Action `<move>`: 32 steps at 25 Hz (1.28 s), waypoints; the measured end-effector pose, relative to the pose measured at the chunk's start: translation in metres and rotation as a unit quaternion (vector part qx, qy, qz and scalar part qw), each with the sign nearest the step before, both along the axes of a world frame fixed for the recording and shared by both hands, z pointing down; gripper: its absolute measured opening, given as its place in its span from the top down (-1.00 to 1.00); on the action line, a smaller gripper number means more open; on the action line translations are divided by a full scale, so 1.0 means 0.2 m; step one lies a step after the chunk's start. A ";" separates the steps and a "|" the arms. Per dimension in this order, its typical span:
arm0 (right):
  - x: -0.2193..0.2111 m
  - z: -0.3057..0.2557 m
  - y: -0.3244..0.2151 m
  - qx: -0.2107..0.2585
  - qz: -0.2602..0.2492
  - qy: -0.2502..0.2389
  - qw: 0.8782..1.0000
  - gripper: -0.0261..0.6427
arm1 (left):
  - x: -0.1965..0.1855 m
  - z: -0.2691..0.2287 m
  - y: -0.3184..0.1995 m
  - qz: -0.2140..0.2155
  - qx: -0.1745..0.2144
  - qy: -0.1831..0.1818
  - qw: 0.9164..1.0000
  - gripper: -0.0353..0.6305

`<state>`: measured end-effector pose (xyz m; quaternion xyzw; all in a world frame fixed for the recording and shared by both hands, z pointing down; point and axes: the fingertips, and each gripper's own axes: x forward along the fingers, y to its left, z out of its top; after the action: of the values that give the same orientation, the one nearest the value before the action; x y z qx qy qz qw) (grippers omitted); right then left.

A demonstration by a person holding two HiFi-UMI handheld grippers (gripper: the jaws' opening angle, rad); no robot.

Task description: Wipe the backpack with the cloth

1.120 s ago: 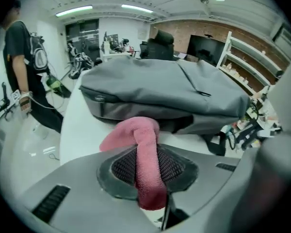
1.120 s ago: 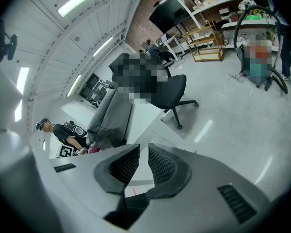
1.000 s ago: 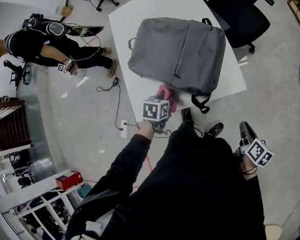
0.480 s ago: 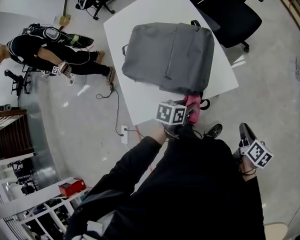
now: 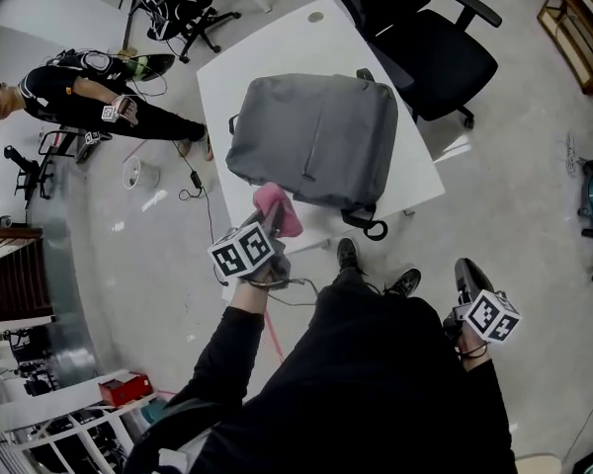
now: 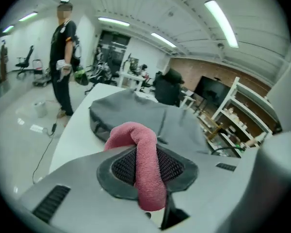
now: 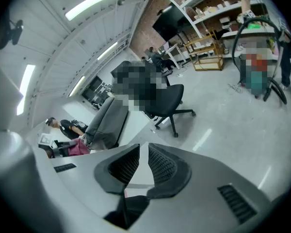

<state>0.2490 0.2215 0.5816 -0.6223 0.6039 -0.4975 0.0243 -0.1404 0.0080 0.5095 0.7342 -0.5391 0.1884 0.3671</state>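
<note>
— Over on the white table (image 5: 239, 67), what?
— Grey backpack (image 5: 311, 141), laid flat, covering much of the top. One black strap loop hanging at the near edge.
— And the left gripper (image 5: 267, 233)?
— Held up at the near-left corner of the backpack, pointing toward it. Partly closed, clamped on the pink cloth (image 6: 144, 169): mesh pads pressed against both sides of it. Folded end curling out past the tips, other end trailing down toward the camera.
— Cloth on the backpack?
— Just beside its near edge in the head view. Contact hard to judge; looks clear of the fabric in the left gripper view.
— Right gripper (image 7: 143, 166)?
— Low at the person's right side, well apart from the table. Jaws almost together, only a thin slit between the pads, nothing in it.
— Anything else around?
— Black office chair (image 5: 430, 52) at the far right side of the table. Another person (image 5: 79, 97) off to the left, on the pale floor.
</note>
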 end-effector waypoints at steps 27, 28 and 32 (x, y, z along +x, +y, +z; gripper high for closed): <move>-0.75 -1.20 -0.64 0.302 -0.297 -0.331 0.843 0.56 | 1.14 -0.81 0.61 0.554 0.112 0.251 0.786 0.59; -0.76 -1.19 -0.69 0.297 -0.289 -0.322 0.851 0.61 | 1.13 -0.80 0.56 0.550 0.111 0.254 0.788 0.57; -0.78 -1.11 -0.88 0.268 -0.256 -0.284 0.884 0.67 | 1.07 -0.73 0.35 0.513 0.110 0.262 0.810 0.43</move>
<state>0.0939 0.0447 0.3598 -0.2476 0.8201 -0.4606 0.2323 0.0738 0.0783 0.3641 0.9610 0.0158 0.0894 0.2614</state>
